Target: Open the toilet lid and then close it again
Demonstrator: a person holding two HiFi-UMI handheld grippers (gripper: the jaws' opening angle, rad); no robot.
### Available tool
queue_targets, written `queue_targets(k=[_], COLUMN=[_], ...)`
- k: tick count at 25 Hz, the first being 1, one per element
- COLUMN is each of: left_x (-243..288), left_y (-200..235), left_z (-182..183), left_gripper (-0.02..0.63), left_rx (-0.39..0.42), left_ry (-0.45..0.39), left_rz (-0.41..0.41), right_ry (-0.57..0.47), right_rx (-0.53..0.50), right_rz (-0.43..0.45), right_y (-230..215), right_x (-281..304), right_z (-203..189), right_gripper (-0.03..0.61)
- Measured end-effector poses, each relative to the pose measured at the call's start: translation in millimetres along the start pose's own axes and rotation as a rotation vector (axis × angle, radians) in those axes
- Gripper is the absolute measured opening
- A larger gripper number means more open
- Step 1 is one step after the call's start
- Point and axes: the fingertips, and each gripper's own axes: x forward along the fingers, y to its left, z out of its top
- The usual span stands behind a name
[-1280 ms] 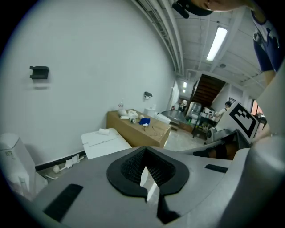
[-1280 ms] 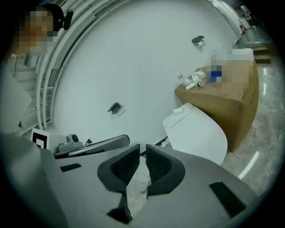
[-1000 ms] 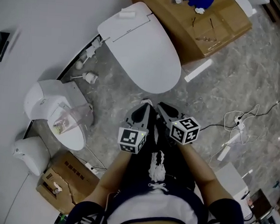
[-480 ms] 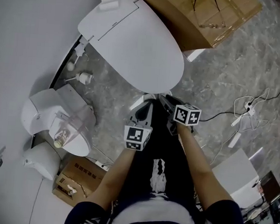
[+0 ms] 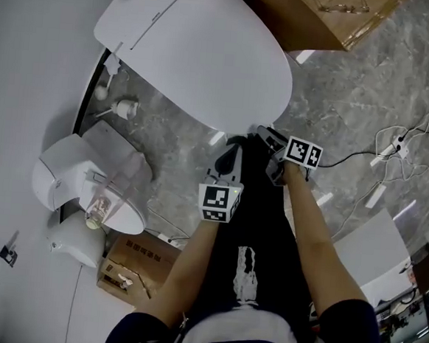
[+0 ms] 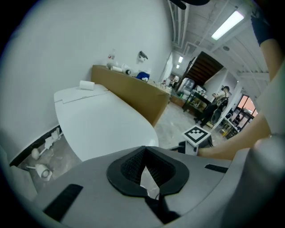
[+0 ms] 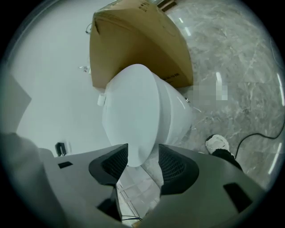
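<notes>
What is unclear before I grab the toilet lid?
- Right gripper view: toilet lid tip lies between jaws of the right gripper, which have just been opening; contact unclear.
- Left gripper view: the left gripper blocks the lid's front edge.
- Head view: lid covers the bowl.

Toilet [image 5: 201, 55]: 1. Grippers: 2 (left gripper [image 5: 234, 143], right gripper [image 5: 267, 136]). Marker cubes [image 5: 219, 202]: 2, one per gripper. Brown worktop [image 5: 322, 20]: 1. Small cardboard box [image 5: 137, 264] on floor: 1.
</notes>
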Motion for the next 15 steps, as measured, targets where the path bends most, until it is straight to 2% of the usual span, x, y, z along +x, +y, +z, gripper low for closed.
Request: queue_targets(k=[3,11,15], left_x=[3.5,16.3,19.4], left_y=[14.0,24.6,24.7], left_z=[-12.0,-42.0,-51.8], left_gripper=[0.0,0.0,0.0], left_rx=[-0.027,-0.052,-0.061], left_ry=[0.018,0.056,0.07], left_rz=[0.025,0.031,0.024], right_ry=[-0.009,-0.017,-0.035], right_rx=[0.049,0.058,0.094], right_rz=[0.037,0.103,0.103], right_y=[-10.0,-18.2,-17.4], right_x=[8.9,27.6,30.3], right_z=[1.7,14.8,14.6], right_gripper=[0.187,0.189,0.189])
